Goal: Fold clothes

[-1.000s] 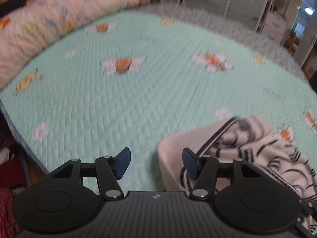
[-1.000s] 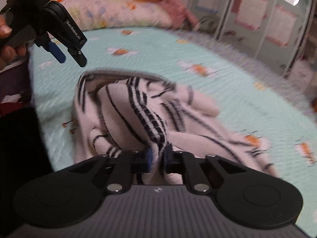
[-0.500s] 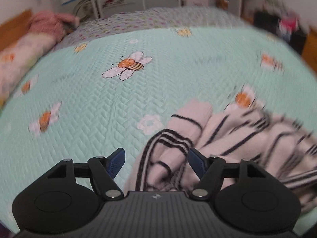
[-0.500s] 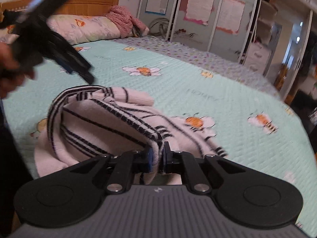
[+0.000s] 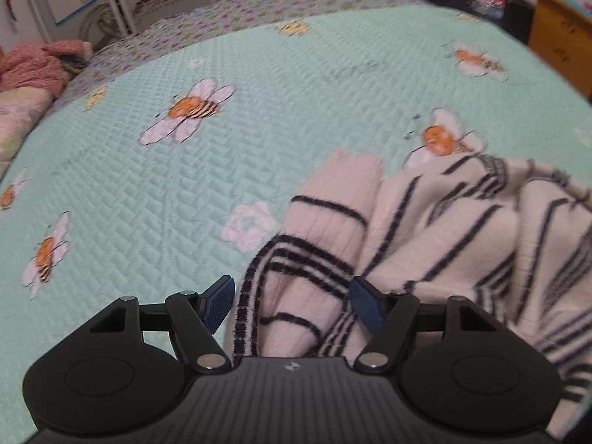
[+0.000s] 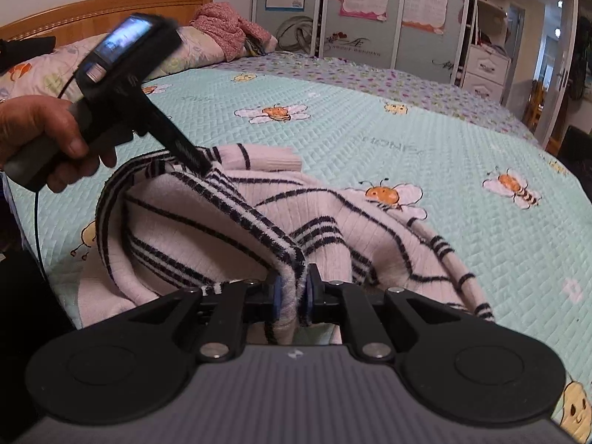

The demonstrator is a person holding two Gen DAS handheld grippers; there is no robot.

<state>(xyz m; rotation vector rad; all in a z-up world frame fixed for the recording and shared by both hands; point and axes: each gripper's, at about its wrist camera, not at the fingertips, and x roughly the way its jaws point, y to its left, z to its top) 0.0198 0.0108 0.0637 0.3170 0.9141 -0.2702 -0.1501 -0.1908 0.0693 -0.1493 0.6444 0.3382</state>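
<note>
A cream sweater with black stripes [image 5: 425,229] lies bunched on the mint bee-print bedspread [image 5: 259,111]. My left gripper [image 5: 292,288] is open, its blue pads standing either side of the sweater's striped edge without pressing it. From the right wrist, the sweater [image 6: 207,229] rises in a fold to my right gripper [image 6: 294,288], whose pads pinch a striped edge; its jaws are opening slightly with the cloth still between them. A hand [image 6: 48,129] holds the left gripper [image 6: 192,159], tips down on the sweater's far edge.
A wooden headboard [image 6: 92,11], a floral pillow [image 6: 37,70] and a pink garment [image 6: 222,22] sit at the head of the bed. Wardrobe doors [image 6: 351,11] and white drawers [image 6: 484,70] stand beyond the bed. Bare bedspread [image 6: 407,129] stretches past the sweater.
My left gripper swung across and down onto the sweater's striped edge, its jaws a little wider. The right gripper kept its pinch and rolled, moving slightly.
</note>
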